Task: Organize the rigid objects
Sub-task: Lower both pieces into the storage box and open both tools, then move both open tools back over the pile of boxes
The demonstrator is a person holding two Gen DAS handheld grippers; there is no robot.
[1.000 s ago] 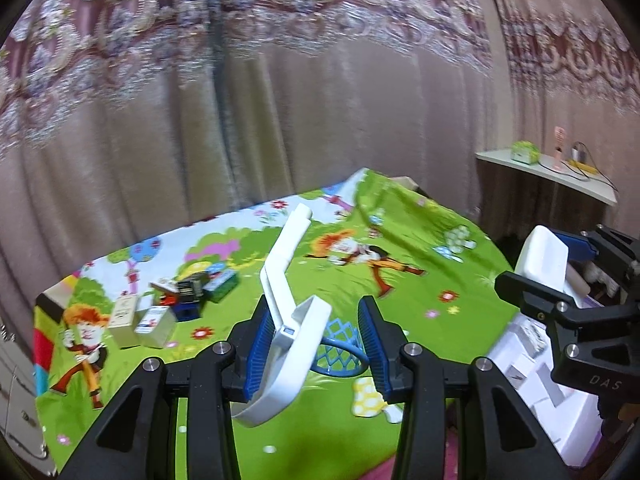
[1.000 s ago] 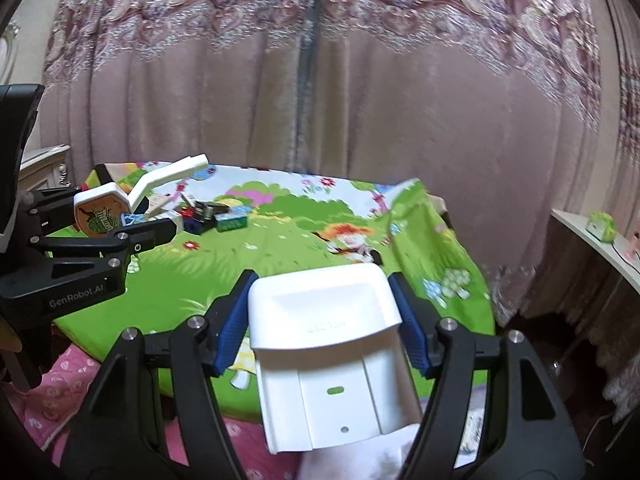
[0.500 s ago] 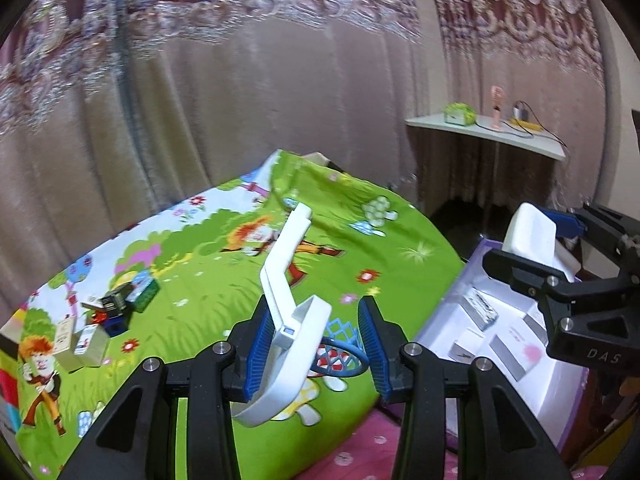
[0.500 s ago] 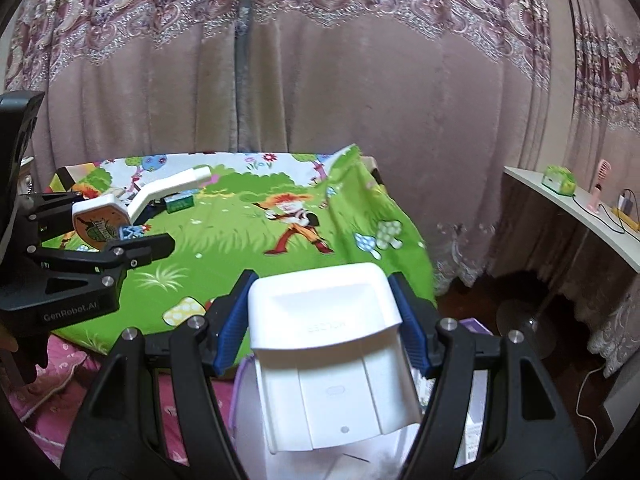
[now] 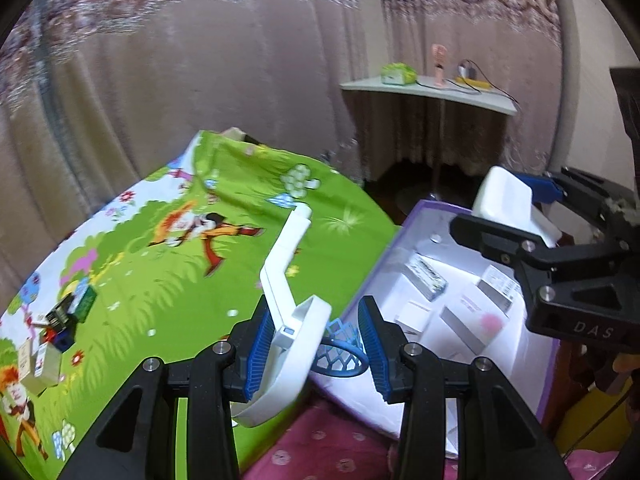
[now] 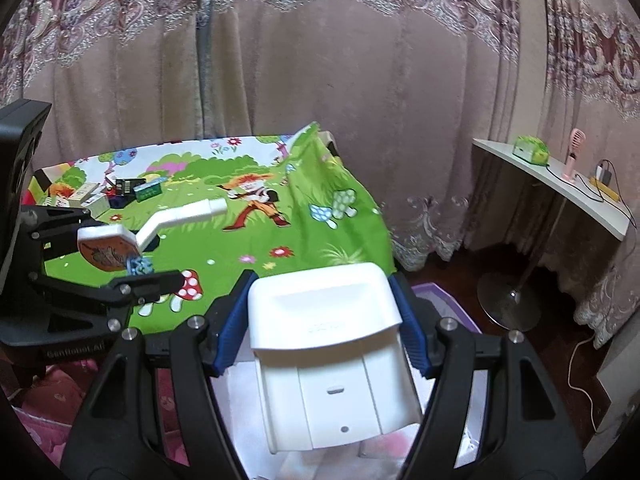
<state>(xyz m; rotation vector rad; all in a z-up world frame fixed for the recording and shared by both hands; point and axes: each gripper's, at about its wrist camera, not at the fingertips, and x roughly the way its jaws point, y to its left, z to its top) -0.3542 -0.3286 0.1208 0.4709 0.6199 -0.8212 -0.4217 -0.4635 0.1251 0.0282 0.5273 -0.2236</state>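
Observation:
My left gripper (image 5: pixel 316 344) is shut on a white toy basketball hoop (image 5: pixel 286 268); its bent arm sticks forward and its blue net (image 5: pixel 340 346) hangs between the pads. The right wrist view shows that left gripper (image 6: pixel 128 246) with the hoop's orange backboard (image 6: pixel 105 252) over the green cloth's edge. My right gripper (image 6: pixel 324 312) is shut on a white plastic holder (image 6: pixel 324 320), wide as the jaws. From the left wrist view, the right gripper (image 5: pixel 504 208) carries the holder (image 5: pixel 504 200) above a purple-rimmed white storage box (image 5: pixel 404 236).
Several small cartons (image 5: pixel 440 300) lie inside the box. A pile of small boxes (image 6: pixel 120 192) sits at the far left of the green cartoon tablecloth (image 6: pixel 280 248). A white shelf (image 6: pixel 560 184) with small items and a fan stand (image 6: pixel 508 300) are on the right. Curtains hang behind.
Both grippers swung right, away from the table's middle, and sank a little. The purple-rimmed box has come into view beneath them. Both grips are unchanged.

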